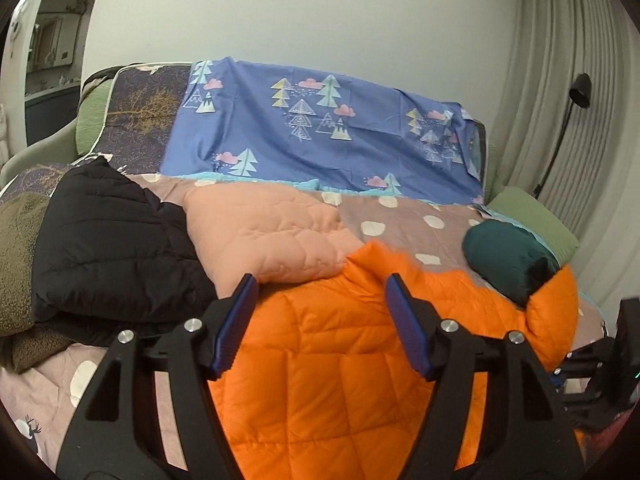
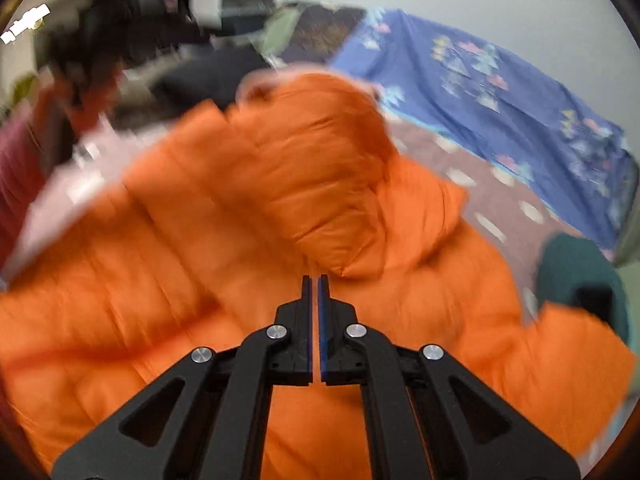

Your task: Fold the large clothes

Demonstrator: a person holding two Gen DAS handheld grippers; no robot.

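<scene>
One orange jacket (image 1: 360,360) was spread on the bed (image 1: 400,216), beside one black jacket (image 1: 112,248), one peach quilt (image 1: 264,236) and one teal bundle (image 1: 504,256). The left gripper (image 1: 320,292) was released, its jaws apart above the quilting. Only the blurred right view showed the right gripper (image 2: 315,280) clenched, nothing seen between its jaws.
</scene>
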